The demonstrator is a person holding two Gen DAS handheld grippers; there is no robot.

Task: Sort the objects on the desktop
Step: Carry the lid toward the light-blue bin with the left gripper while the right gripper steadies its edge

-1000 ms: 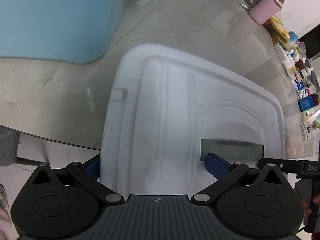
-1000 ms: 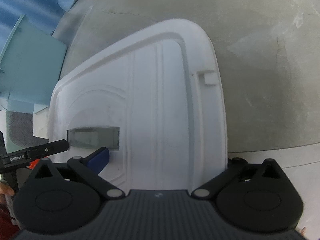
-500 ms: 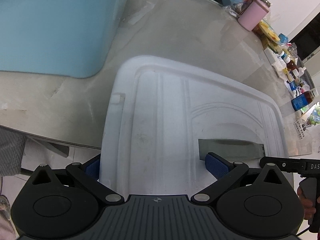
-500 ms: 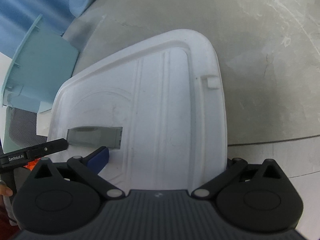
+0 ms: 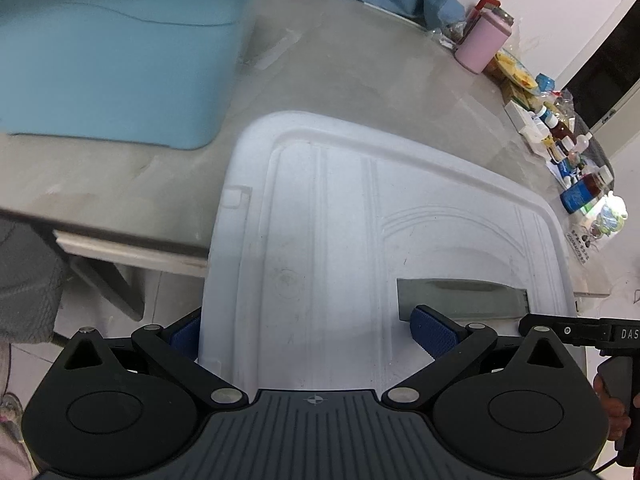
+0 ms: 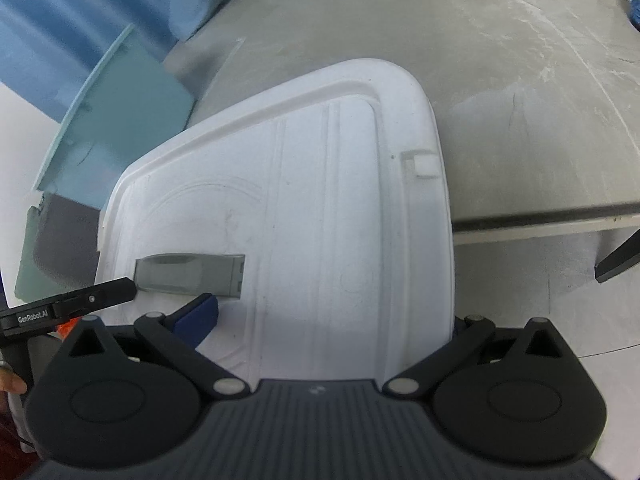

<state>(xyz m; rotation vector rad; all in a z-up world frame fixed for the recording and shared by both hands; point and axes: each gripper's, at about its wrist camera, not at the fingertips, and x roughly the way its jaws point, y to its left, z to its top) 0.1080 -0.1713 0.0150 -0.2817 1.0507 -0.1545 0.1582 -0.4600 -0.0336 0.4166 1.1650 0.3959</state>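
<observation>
A large white plastic lid (image 5: 344,216) with a rectangular handle slot (image 5: 460,294) fills both wrist views; it also shows in the right wrist view (image 6: 320,208). My left gripper (image 5: 308,332) is shut on the lid's left end, one blue pad on top near the slot and one under the edge. My right gripper (image 6: 332,320) is shut on the lid's other end in the same way. The lid is held tilted above the front edge of the grey table (image 5: 344,60). Each gripper's tip shows in the other's view.
A light blue bin (image 5: 108,72) stands on the table at the left. A pink cup (image 5: 484,42) and several small bottles and boxes (image 5: 560,136) line the table's far right. The table's front edge (image 6: 540,216) and floor show below.
Both grippers have lifted the lid and drawn it back toward me. The table now looks farther away, and its front edge and the floor have come into view.
</observation>
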